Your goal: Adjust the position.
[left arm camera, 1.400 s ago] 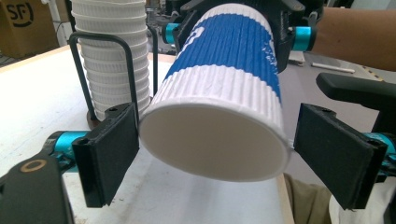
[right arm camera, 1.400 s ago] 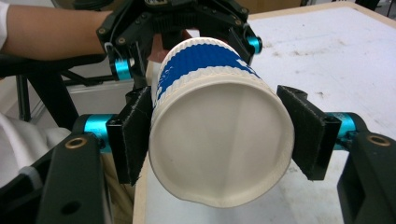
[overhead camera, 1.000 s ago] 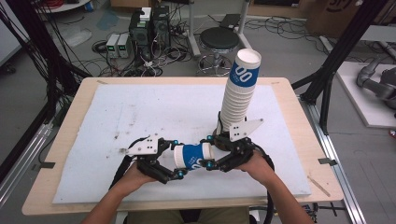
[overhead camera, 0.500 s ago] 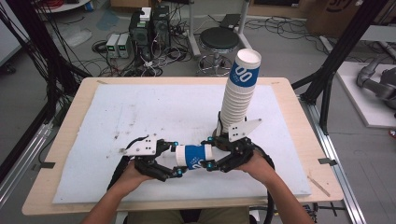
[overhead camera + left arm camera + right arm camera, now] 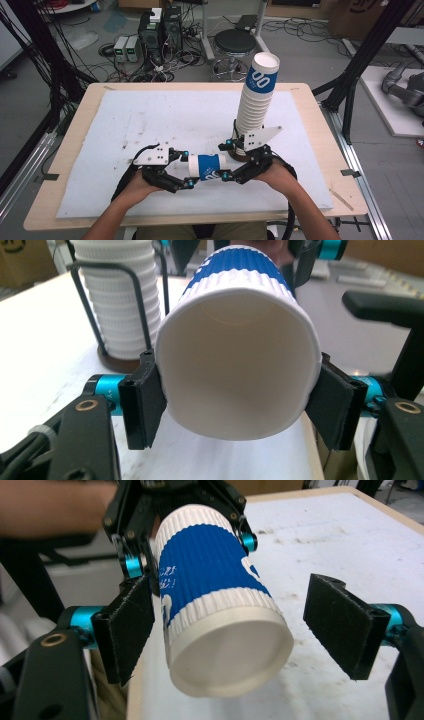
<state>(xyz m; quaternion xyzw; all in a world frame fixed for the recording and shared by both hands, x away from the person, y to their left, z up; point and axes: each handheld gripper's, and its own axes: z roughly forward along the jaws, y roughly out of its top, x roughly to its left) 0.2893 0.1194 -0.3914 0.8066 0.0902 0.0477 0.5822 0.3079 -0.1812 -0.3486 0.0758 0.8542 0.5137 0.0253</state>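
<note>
Pads of the left gripper [image 5: 235, 400] press on both sides of the cup [image 5: 237, 365] just behind its open rim, squeezing the mouth a little out of round; these jaws have just been closing and now clamp it. The right gripper [image 5: 232, 625] has just been opening: its jaws stand spread around the cup's closed base, one pad right beside the wall, the other clear of it with a gap. Whether the nearer pad touches is hard to tell.

From above, the cup [image 5: 209, 166] lies on its side off the white mat [image 5: 150, 120], bridging the left gripper [image 5: 185, 170] and right gripper [image 5: 226, 161]. Its far end is cut off in the left gripper view.

Just behind the right gripper rises a tall stack of cups [image 5: 257, 100] in a wire holder; its foot is hidden by the gripper's grey plate.
</note>
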